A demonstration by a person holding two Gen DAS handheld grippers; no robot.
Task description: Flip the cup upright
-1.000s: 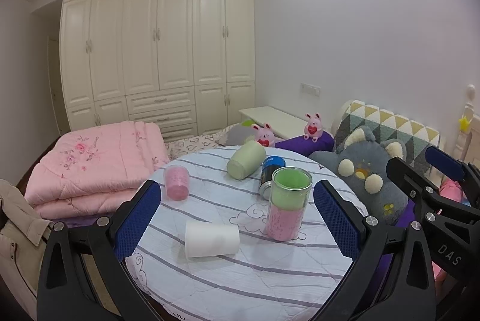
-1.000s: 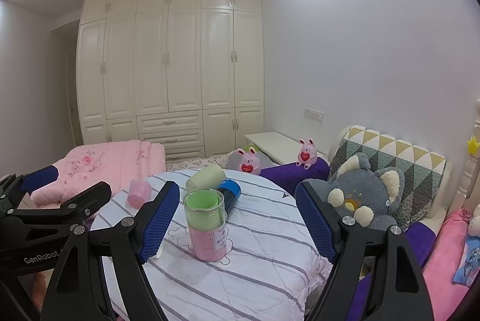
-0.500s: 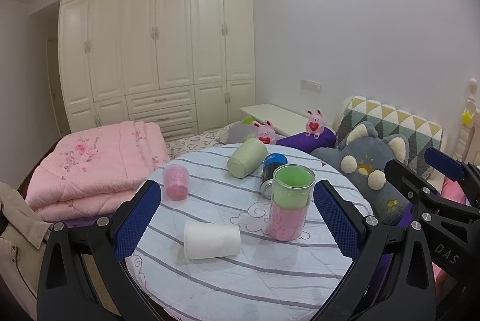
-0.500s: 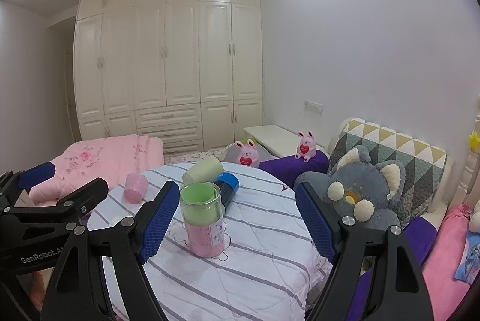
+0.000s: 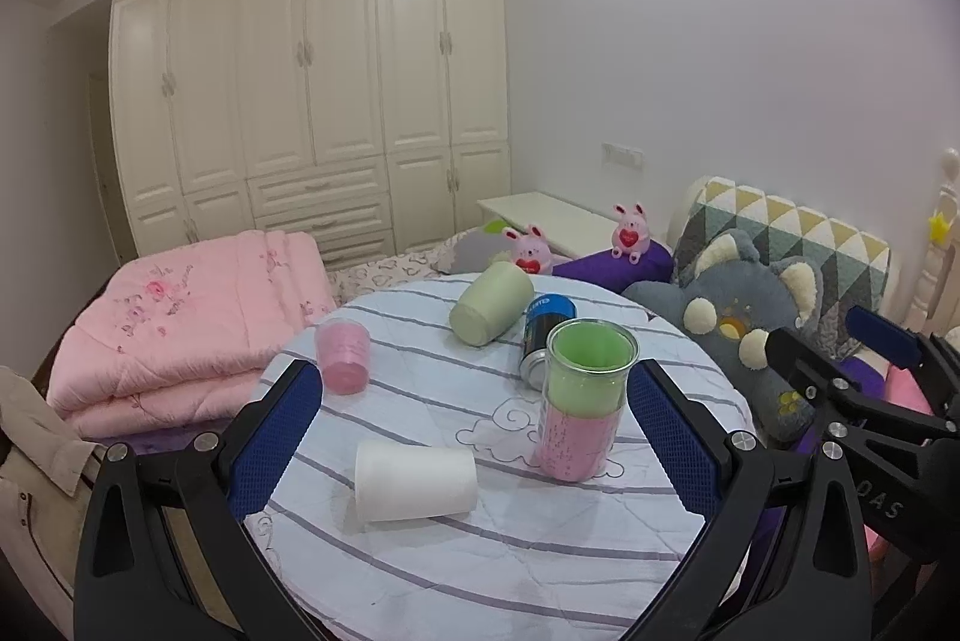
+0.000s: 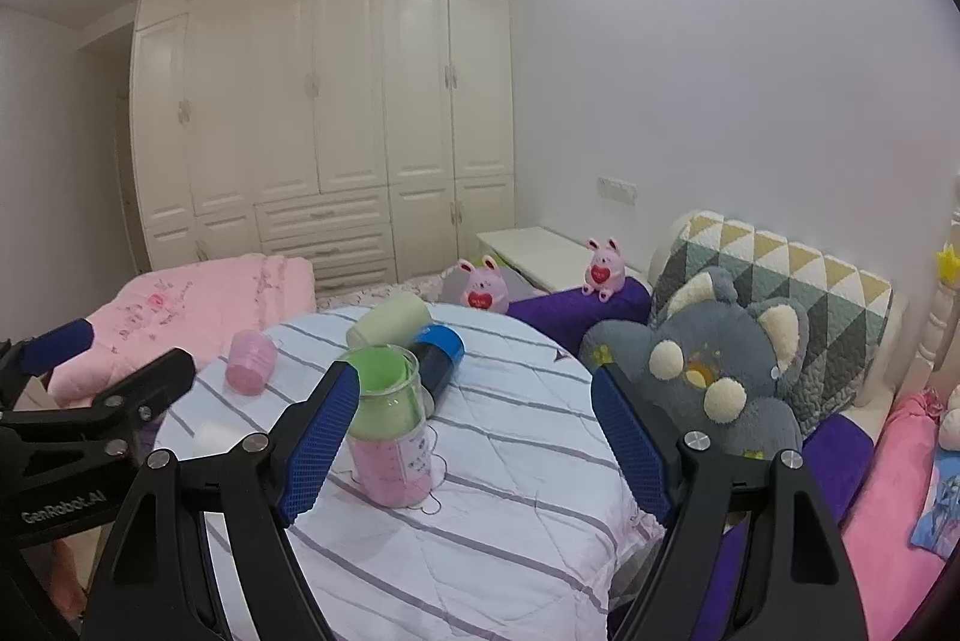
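Observation:
A round table [image 5: 492, 569] with a striped white cloth holds several cups. A white cup [image 5: 414, 482] lies on its side near the front. A pale green cup [image 5: 491, 312] lies on its side at the back, next to a blue can [image 5: 545, 335] that also lies down. A small pink cup [image 5: 342, 357] stands at the left. A clear cup with green and pink inside [image 5: 585, 398] stands upright. My left gripper [image 5: 474, 437] is open above the table's front, the white cup between its fingers' lines. My right gripper [image 6: 474, 446] is open beside the clear cup [image 6: 390, 425].
A folded pink quilt [image 5: 180, 329] lies left of the table. A grey plush toy [image 5: 738, 323] and patterned cushion [image 5: 786, 233] sit at the right. Two pink plush rabbits [image 5: 531, 251] and a purple pillow are behind the table. White wardrobes line the far wall.
Both grippers have tilted slightly, so the table sits a little lower in view. The cups have not moved. Both grippers stay open.

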